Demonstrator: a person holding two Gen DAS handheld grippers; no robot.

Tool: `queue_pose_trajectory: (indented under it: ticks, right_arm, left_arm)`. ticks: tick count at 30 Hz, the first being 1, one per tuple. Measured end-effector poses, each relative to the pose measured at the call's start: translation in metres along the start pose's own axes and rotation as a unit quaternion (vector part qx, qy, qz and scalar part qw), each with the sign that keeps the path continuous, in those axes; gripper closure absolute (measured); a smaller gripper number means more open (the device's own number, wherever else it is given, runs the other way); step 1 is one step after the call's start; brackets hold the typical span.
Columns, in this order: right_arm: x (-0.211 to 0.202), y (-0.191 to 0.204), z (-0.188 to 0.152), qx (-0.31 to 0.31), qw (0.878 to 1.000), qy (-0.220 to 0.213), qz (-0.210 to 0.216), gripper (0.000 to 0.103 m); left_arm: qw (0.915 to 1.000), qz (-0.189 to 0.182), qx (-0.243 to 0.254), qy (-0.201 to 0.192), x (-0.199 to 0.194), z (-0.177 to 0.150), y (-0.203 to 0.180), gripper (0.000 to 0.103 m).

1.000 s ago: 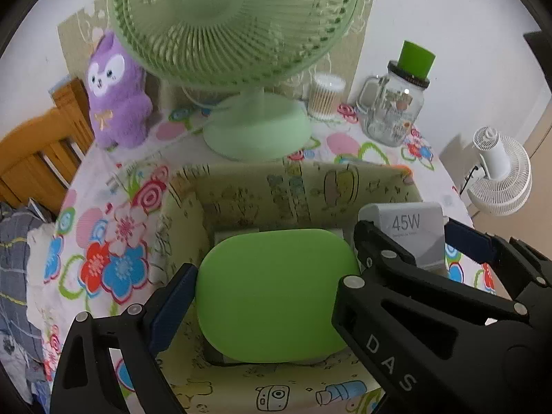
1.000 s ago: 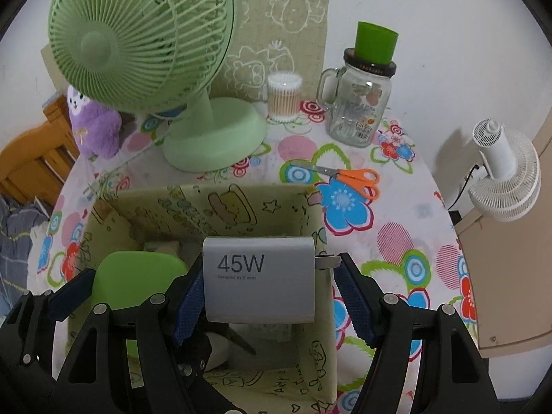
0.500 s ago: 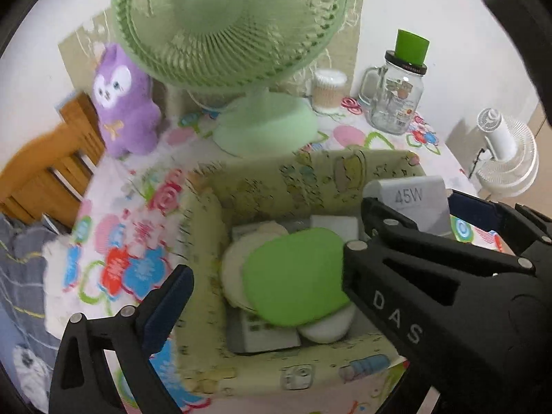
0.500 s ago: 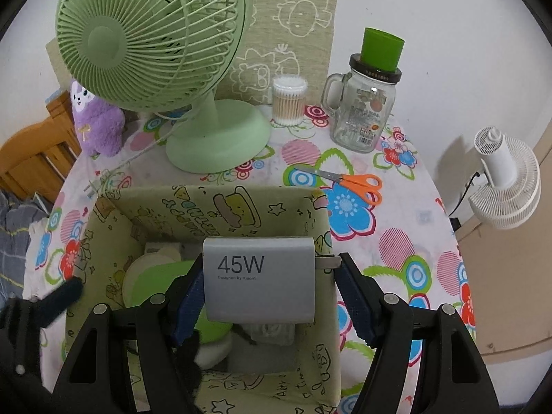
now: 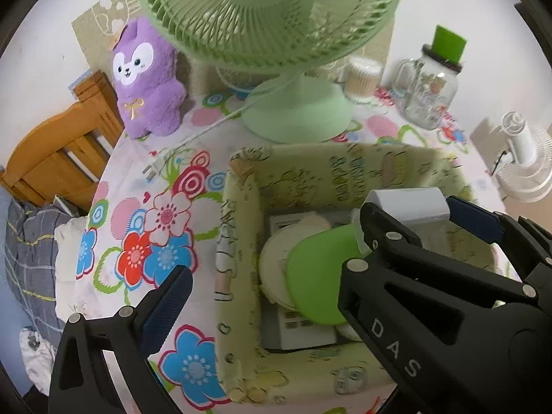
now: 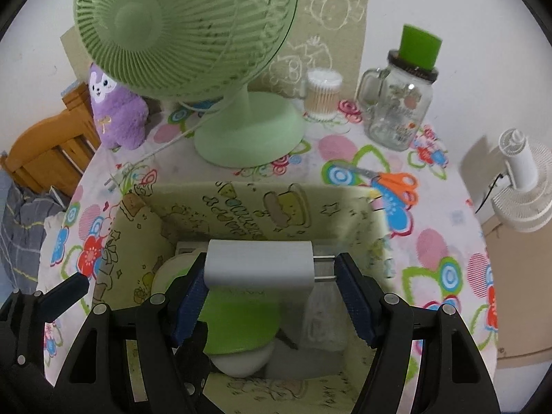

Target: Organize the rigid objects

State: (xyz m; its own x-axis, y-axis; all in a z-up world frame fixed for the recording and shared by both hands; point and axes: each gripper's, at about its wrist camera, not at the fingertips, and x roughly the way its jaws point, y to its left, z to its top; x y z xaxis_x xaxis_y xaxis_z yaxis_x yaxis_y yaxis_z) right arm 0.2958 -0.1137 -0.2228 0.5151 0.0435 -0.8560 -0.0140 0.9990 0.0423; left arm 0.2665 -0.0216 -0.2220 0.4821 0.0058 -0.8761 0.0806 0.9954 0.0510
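Right now, right tool (image 6: 269,269) clamped on white charger (image 6: 258,267), held level above the open bin (image 6: 241,203), prongs pointing toward the right finger. From the left wrist view, same charger (image 5: 407,203) seen pinched at the bin's right side, over the far rim (image 5: 345,165).

Left tool (image 5: 276,293) spread wide, gripping nothing; left finger (image 5: 165,307) hanging over the flowered desk (image 5: 145,207) outside the bin's left wall, right finger over the bin's inside.

Inside the bin: green lid (image 5: 317,276) lying tilted on a cream round piece (image 5: 276,265), a white remote (image 5: 296,327) beneath both, a clear bottle (image 6: 322,317) at the right, under the charger.

Behind the bin on the desk: green fan (image 6: 193,31) on its round base, purple plush (image 5: 145,79) at the left by the wall, cotton-swab tub (image 6: 322,93), glass mug jar (image 6: 400,110) with a green cup (image 6: 419,46) upturned on its lid. Orange scissors (image 6: 393,183) lying flat just past the bin's far right corner. Fan's plug (image 5: 153,169) lying loose on the cloth, left of the bin.

Off the desk: wooden chair (image 5: 58,151) at the left, white fan (image 6: 521,186) low at the right.
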Motion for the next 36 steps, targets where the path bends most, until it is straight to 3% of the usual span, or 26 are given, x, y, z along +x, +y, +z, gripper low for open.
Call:
queue_pose_trajectory:
  ticks: [6, 9, 17, 36]
  right_arm:
    - [0.011, 0.003, -0.001, 0.009, 1.0, 0.007, -0.001, 0.028]
    - [0.01, 0.003, 0.0, 0.005, 1.0, 0.01, -0.005, 0.018]
    - [-0.005, -0.003, 0.0, 0.008, 1.0, 0.005, -0.015, 0.009]
    - [-0.053, -0.014, -0.035, 0.03, 0.999, 0.011, -0.027, 0.008]
  left_arm:
    - [0.9999, 0.003, -0.007, 0.009, 0.009, -0.001, 0.006, 0.001]
    - [0.9999, 0.001, -0.009, 0.008, 0.009, 0.001, 0.005, 0.001]
    - [0.9999, -0.014, -0.005, -0.001, -0.004, 0.003, 0.0, 0.001]
    - [0.9994, -0.03, 0.015, -0.009, -0.044, -0.029, -0.015, 0.001]
